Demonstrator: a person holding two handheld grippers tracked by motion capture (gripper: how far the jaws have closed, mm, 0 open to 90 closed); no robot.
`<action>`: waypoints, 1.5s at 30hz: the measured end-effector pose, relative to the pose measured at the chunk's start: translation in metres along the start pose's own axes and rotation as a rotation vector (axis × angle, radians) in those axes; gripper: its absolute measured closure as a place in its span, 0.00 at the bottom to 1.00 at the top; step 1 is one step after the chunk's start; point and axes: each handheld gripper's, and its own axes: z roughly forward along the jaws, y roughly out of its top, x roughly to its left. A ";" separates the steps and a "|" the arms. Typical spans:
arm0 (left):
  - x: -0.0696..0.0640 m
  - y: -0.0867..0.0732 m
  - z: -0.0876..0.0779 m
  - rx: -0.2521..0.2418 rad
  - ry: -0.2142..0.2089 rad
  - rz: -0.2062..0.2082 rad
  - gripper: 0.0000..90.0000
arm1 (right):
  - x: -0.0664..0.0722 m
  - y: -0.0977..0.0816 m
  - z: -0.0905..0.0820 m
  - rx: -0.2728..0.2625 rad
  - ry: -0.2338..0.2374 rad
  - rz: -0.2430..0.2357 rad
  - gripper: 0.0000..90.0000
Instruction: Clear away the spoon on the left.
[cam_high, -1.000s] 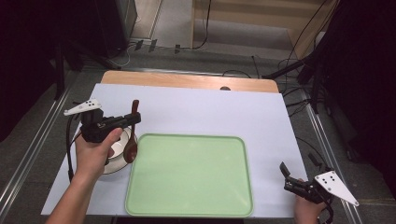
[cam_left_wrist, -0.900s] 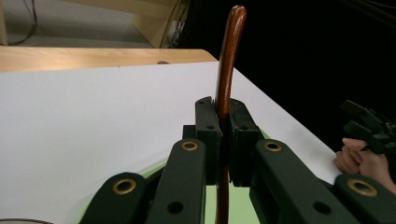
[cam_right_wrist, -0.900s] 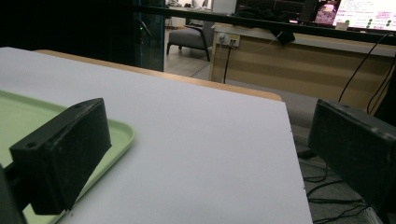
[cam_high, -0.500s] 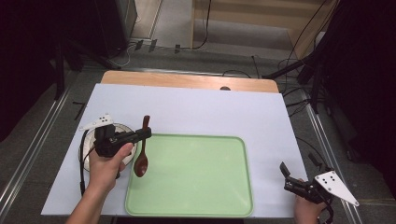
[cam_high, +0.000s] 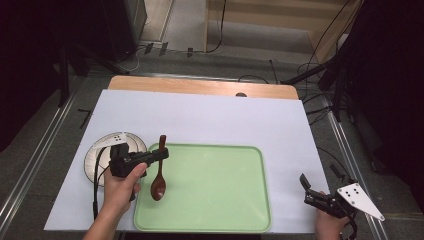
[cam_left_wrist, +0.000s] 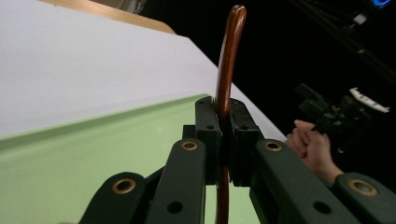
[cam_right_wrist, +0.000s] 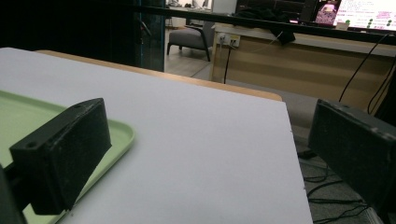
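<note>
At the table's left edge, a round white plate (cam_high: 95, 155) sits on the white sheet (cam_high: 210, 120), just behind the person's left hand (cam_high: 120, 187). That hand carries the left gripper (cam_high: 161, 154), its jaws clamped tight on the handle of a dark brown wooden spoon (cam_high: 159, 175). The spoon hangs over the left edge of the pale green tray (cam_high: 215, 187), bowl toward the person and low near the tray floor, handle tip pointing away; whether the bowl touches the tray cannot be told. In the left gripper view the pads pinch the handle (cam_left_wrist: 226, 70) about midway, with the curved tip standing clear above them.

The spoon looks light and rigid, and its glossy finish suggests it could slip or pivot in a narrow pinch. A hold near the middle of the handle, as here, seems best, keeping the heavier bowl end from swinging.

At the table's right front corner, well apart from the spoon, the right hand (cam_high: 327, 227) holds the right gripper (cam_high: 304, 187). Its jaws stand wide with nothing between them, angled toward the tray's near right corner (cam_right_wrist: 119, 133).
</note>
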 end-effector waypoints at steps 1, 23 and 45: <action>0.000 -0.002 0.000 -0.002 0.003 -0.002 0.95 | 0.000 0.000 0.000 0.000 0.000 0.000 0.00; 0.019 -0.032 0.008 0.044 0.021 -0.035 0.89 | -0.001 0.000 -0.001 -0.004 0.005 0.001 0.00; 0.015 -0.036 0.014 0.078 0.070 0.064 0.43 | -0.001 0.000 -0.001 -0.003 0.006 0.000 0.00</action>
